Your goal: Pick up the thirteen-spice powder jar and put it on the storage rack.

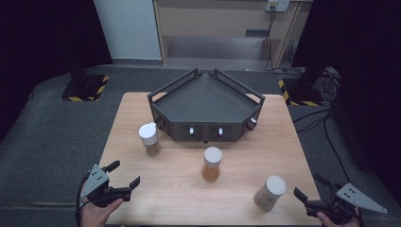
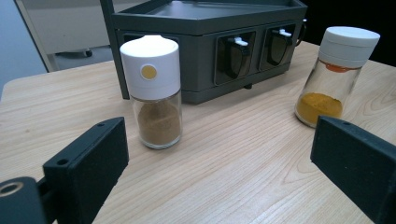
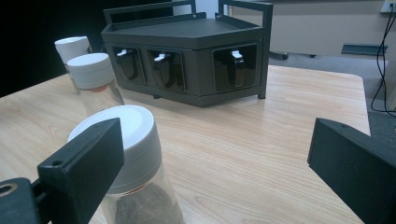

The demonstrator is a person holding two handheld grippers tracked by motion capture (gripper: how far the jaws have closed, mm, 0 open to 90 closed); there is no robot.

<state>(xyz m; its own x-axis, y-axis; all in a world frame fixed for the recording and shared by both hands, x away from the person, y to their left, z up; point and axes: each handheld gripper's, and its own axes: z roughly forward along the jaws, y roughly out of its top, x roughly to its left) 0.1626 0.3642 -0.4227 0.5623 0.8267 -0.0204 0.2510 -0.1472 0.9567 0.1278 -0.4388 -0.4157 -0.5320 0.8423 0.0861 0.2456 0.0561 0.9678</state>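
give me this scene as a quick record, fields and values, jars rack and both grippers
surface: wooden table
rack: dark corner rack at the far middle, its top shelf bare
left jar: brown powder jar, white cap, upright, in front of the rack's left end
middle jar: orange powder jar, white cap, upright
right jar: grey powder jar, white cap, near the right gripper
left gripper: left gripper open, holding nothing, at the table's near left edge
right gripper: right gripper open, holding nothing, at the near right edge
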